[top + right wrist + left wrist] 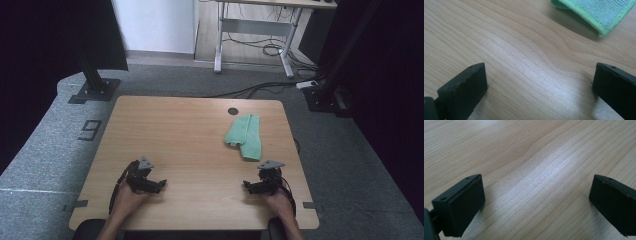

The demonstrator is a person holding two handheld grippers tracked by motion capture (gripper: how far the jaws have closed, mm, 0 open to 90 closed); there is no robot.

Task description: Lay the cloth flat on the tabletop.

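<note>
Green cloth (244, 136); pale wood-grain table (190, 135); black claws.

cloth (244, 136) on table (180, 130), far right side

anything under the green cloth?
Cannot tell. The green cloth lies folded on the wooden table, its top fold lifted a little at the edge in the right gripper view; shadow there, nothing else seen. The rest under it is covered.
</note>
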